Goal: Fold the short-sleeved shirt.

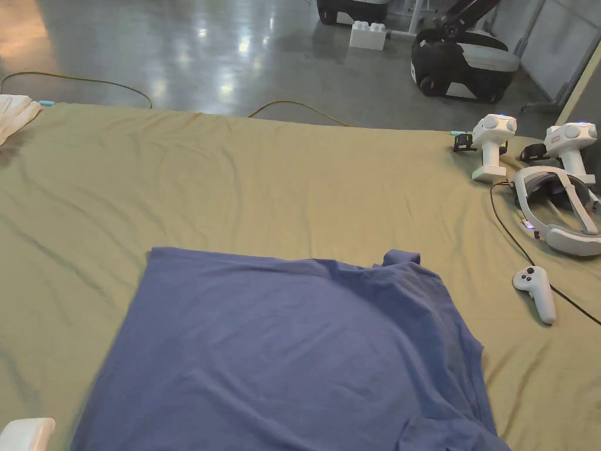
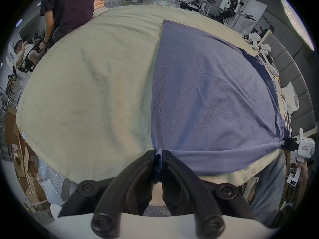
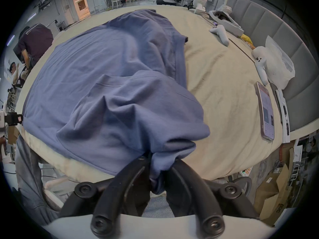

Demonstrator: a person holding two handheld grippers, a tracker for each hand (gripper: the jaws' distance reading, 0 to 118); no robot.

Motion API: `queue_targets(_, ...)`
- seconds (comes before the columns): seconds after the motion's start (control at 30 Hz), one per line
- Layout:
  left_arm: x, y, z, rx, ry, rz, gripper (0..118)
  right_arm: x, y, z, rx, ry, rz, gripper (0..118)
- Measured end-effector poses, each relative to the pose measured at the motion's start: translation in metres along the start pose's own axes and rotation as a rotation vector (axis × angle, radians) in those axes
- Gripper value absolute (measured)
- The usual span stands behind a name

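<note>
A blue short-sleeved shirt (image 1: 282, 346) lies spread on the olive-covered table (image 1: 264, 176), its near edge hanging past the table's front. In the left gripper view my left gripper (image 2: 158, 158) is shut on a corner of the shirt (image 2: 207, 96) at the near edge, the cloth pulled taut toward the right gripper (image 2: 286, 145). In the right gripper view my right gripper (image 3: 159, 163) is shut on a bunched fold of the shirt (image 3: 107, 80), with a sleeve part heaped in front of it. The left gripper (image 3: 10, 118) shows at that view's left edge.
At the table's right side lie a headset (image 1: 557, 211), two white upright devices (image 1: 493, 147), a hand controller (image 1: 535, 292) with a black cable, a phone (image 3: 266, 113) and a plastic bag (image 3: 279, 66). A person in a dark shirt (image 2: 69, 6) stands at the far corner.
</note>
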State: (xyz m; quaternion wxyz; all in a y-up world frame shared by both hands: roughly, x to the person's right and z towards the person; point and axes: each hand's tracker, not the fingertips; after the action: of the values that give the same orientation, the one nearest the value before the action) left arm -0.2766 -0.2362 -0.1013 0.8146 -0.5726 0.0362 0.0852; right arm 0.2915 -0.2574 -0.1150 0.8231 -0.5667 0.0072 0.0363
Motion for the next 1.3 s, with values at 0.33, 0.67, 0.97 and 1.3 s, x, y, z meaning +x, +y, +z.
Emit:
queue_targets(0.33,-0.007,0.010,0.022,0.089,-0.042,0.028,10,0.006,0.019,0.053,0.140,-0.009,0.011,8)
queue_targets(0.67,-0.008,0.095,0.032,0.246,-0.082,0.047,10,0.007,0.111,0.058,0.255,0.008,-0.012,8)
queue_targets(0.97,-0.001,0.168,-0.015,0.251,-0.073,0.058,10,0.001,0.179,0.005,0.240,-0.015,-0.038,8)
queue_targets(1.3,0.016,0.180,-0.046,0.166,-0.039,0.000,13,-0.001,0.186,-0.020,0.203,-0.062,-0.081,36)
